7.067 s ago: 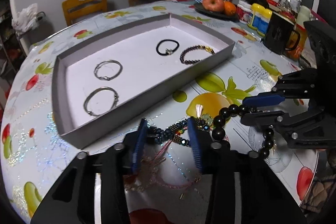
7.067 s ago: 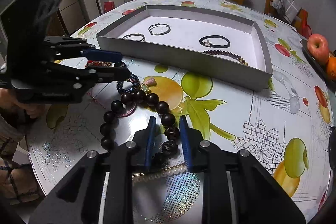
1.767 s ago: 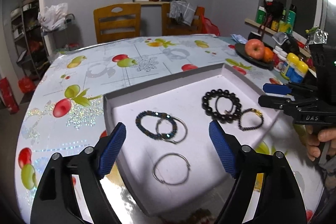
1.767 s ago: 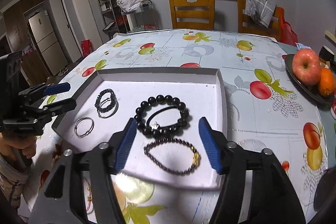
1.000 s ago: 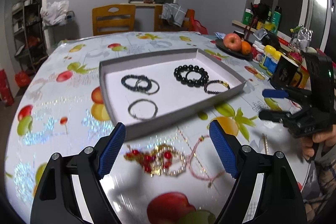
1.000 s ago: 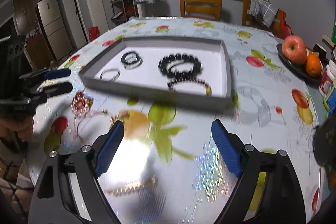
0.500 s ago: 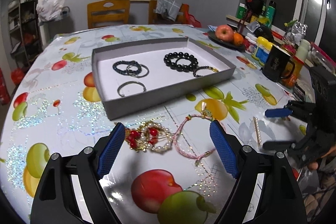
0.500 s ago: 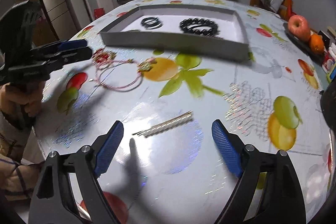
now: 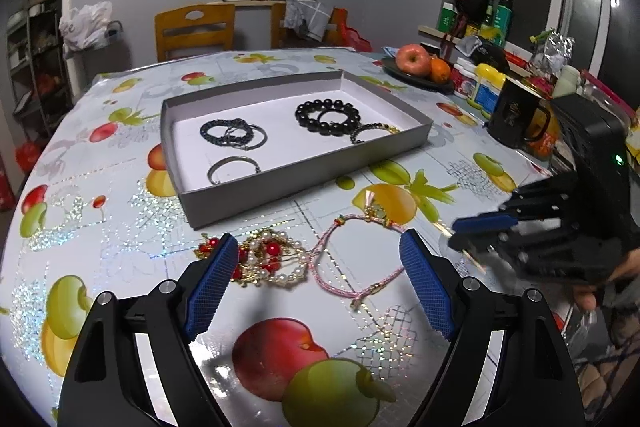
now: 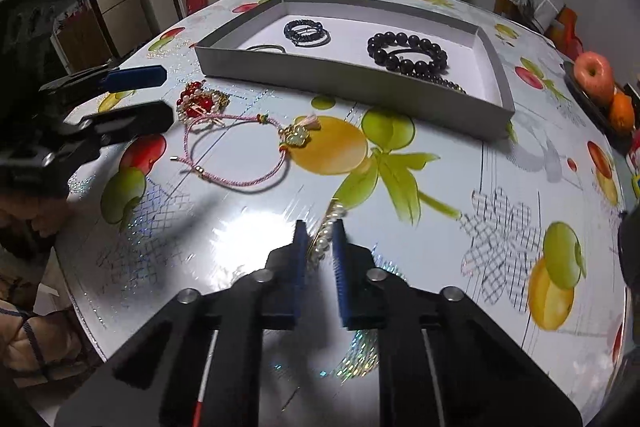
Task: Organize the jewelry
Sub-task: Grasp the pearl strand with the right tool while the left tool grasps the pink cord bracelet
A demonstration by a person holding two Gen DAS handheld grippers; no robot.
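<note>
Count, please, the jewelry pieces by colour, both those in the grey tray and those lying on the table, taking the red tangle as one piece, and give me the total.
Silver bangles: 2
Black or dark bracelets: 4
Pink cord bracelet: 1
Pearl strand: 1
Red-and-pearl tangle: 1
Total: 9

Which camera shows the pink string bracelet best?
The right wrist view: the pink string bracelet lies whole there, loop, charm and tassel clear on the table. The left wrist view shows it too, but flatter, and between the left gripper's open fingers.
</note>
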